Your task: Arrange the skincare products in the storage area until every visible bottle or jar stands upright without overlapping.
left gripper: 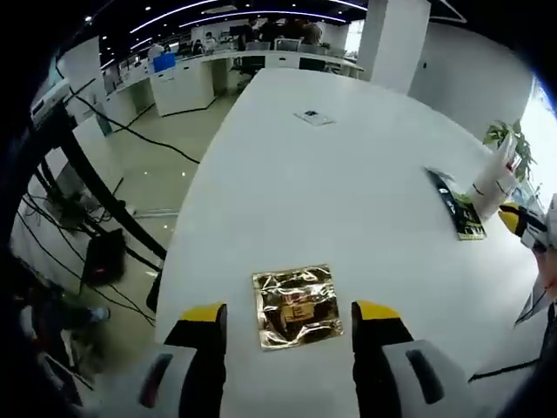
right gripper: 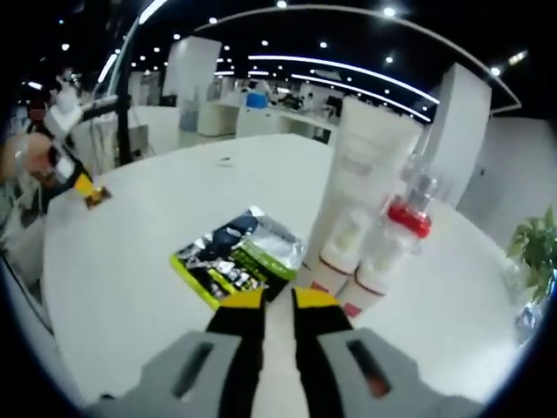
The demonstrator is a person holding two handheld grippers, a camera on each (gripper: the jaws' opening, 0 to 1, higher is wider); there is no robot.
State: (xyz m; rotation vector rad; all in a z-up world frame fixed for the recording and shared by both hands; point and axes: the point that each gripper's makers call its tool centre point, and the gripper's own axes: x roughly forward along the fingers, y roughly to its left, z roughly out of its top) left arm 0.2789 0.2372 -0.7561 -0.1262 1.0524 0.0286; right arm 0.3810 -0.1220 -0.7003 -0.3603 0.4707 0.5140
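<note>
Your left claw (left gripper: 289, 318) hangs wide over the white table (left gripper: 331, 183), its jaws flanking a flat gold foil sachet (left gripper: 296, 306). Your right claw (right gripper: 277, 303) is narrowed almost closed, empty, just before two upright white tubes (right gripper: 361, 209) with a red-collared bottle (right gripper: 411, 213); a green-black packet (right gripper: 239, 252) lies beside them.

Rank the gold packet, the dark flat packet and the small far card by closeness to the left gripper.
Left gripper, in its own view:
1. Gold packet, lying between the jaws.
2. Dark flat packet, off to the right.
3. Small card, far up the white table.
</note>
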